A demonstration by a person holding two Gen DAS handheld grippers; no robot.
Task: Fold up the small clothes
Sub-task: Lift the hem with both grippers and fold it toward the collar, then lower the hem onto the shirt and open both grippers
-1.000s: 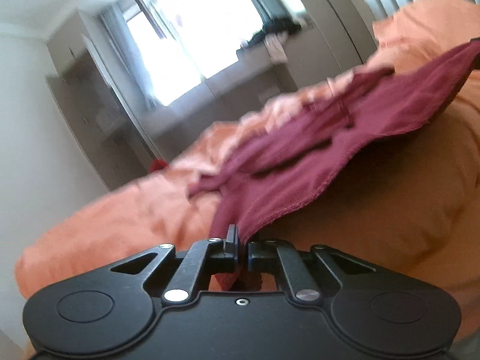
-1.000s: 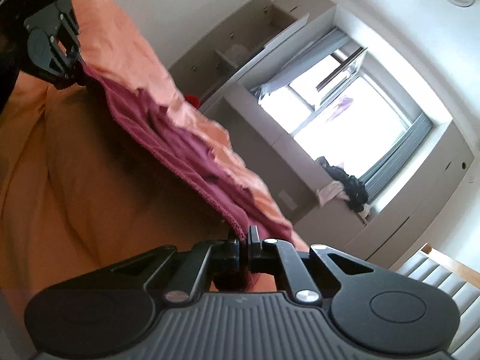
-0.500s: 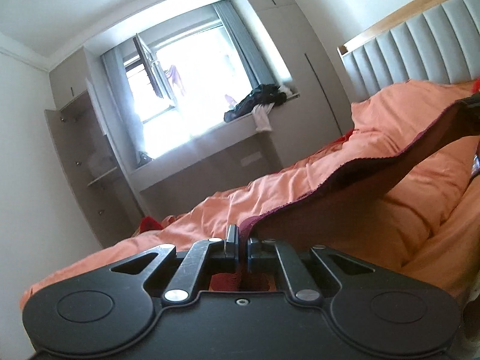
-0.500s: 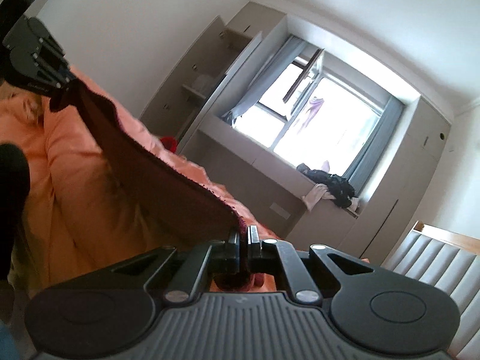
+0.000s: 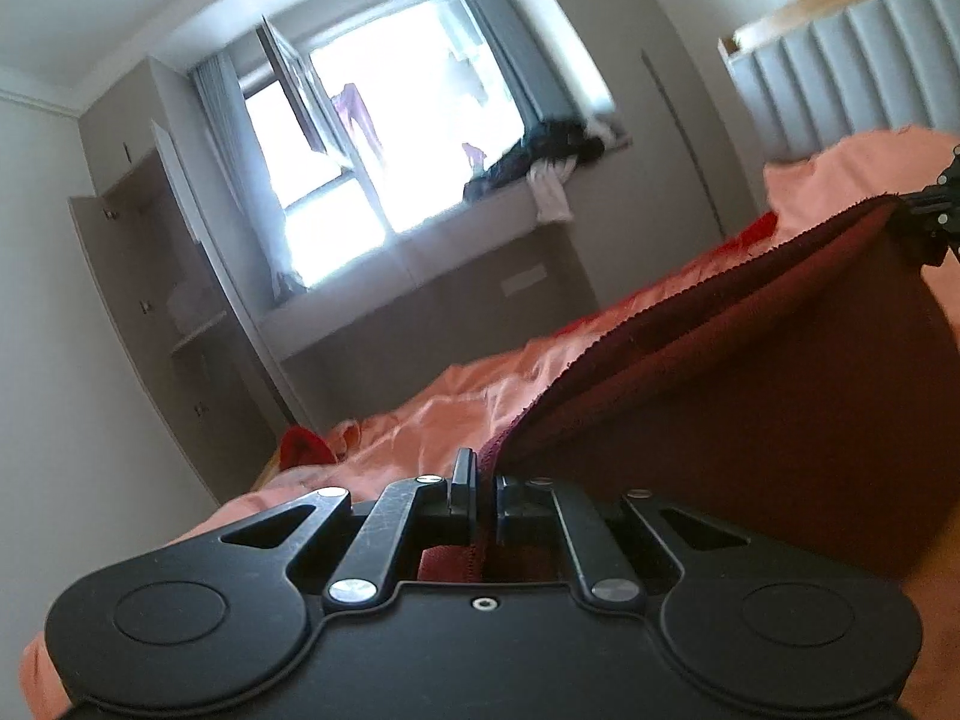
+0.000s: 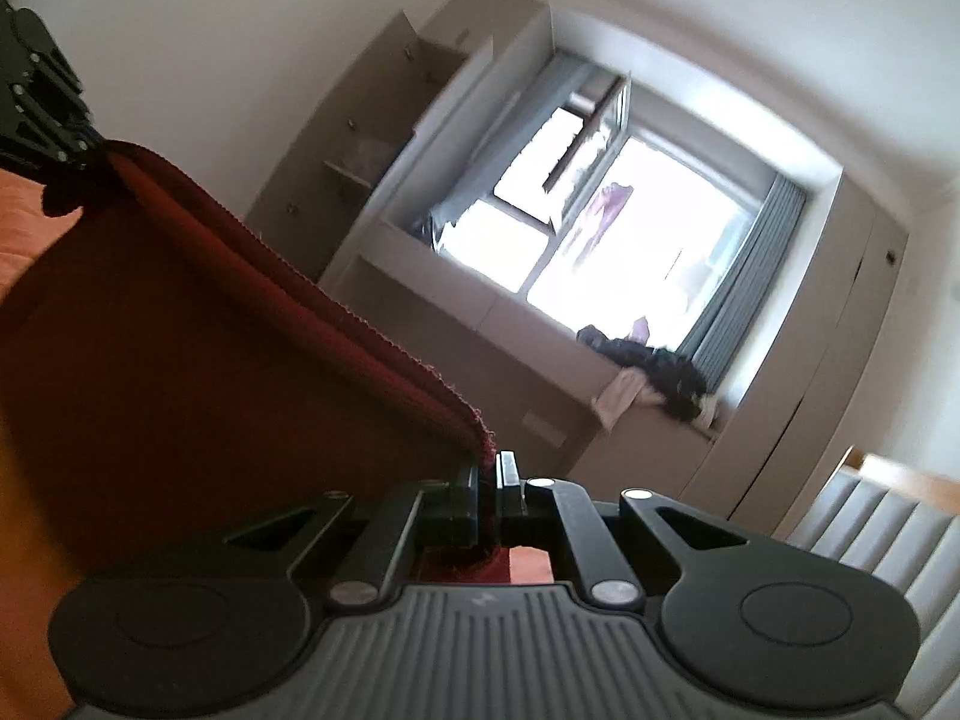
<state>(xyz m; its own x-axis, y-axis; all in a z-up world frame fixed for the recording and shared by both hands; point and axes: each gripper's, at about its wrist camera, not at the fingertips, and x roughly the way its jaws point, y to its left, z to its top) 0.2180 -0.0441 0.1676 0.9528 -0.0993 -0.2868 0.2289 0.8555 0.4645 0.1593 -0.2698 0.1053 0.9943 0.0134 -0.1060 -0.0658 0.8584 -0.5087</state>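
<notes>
Left wrist view showed my left gripper (image 5: 485,495) pinching the maroon garment (image 5: 750,396). My right gripper (image 6: 487,483) pinched its other corner. I judged equal height and tension best.

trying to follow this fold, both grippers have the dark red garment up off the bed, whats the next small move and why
Probably lower it flat onto the orange bedding. The left gripper and right gripper each pinch an end of the dark red garment, its top edge stretched between them and the rest hanging, so laying it down likely sets up the fold.
</notes>
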